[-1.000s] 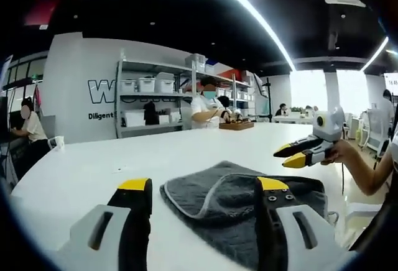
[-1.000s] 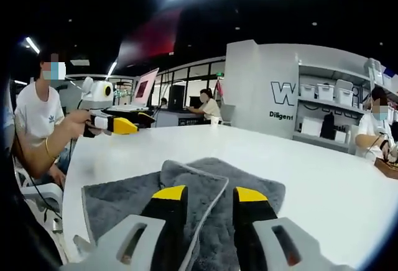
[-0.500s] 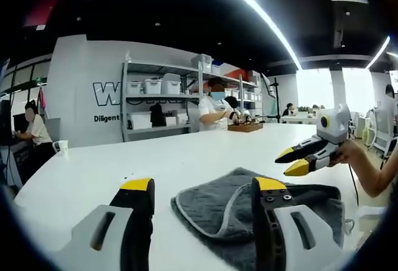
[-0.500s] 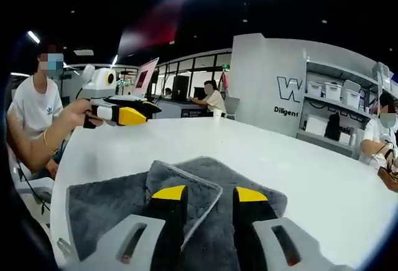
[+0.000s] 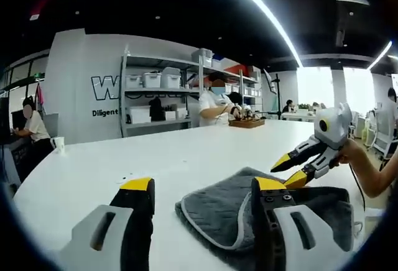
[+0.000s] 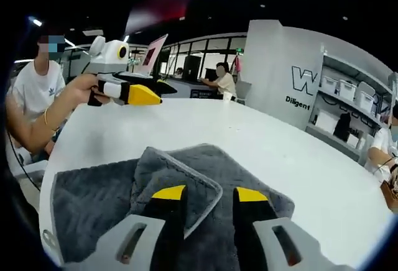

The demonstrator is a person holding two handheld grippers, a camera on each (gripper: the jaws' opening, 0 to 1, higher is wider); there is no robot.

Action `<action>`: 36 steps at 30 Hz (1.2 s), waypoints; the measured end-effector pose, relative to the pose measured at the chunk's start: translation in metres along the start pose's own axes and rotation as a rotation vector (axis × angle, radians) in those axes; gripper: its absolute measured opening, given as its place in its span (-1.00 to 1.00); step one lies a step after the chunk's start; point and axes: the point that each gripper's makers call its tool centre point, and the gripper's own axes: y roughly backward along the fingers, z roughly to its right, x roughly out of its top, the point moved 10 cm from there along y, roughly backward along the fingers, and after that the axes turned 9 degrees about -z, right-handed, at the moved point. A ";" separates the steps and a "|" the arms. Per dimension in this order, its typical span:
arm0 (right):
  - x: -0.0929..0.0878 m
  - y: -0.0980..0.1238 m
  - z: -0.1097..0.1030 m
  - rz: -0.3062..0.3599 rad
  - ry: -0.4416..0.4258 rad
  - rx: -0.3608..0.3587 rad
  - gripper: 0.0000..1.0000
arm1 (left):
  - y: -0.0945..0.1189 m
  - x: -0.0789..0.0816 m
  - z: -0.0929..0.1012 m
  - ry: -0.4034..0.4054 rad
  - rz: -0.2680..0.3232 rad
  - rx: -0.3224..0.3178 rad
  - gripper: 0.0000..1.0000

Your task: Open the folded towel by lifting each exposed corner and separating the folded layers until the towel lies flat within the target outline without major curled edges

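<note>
Jaws of the right gripper are standing a modest gap apart with nothing between them, hovering just above the folded-over flap of the towel, whose pale piped edge is running under the yellow tips. Across the cloth, the left gripper is hanging with its jaws spread wide and empty, the nearest rounded corner of the towel lying between them on the white table. In the left gripper view the right gripper is showing from the side, tips parted and angling down at the far part of the cloth. The towel is looking thick, soft and limp, likely light and not slippery, so it is probably going to drape and sag rather than hold shape; the sensible hold seems to be the piped hem at the flap's exposed corner, pinching only the top layer. No target outline is making itself visible on the table.
</note>
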 end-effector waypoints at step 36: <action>-0.028 -0.031 0.014 -0.100 -0.206 0.121 -0.84 | -0.069 -0.023 -0.038 0.106 -0.090 0.052 0.13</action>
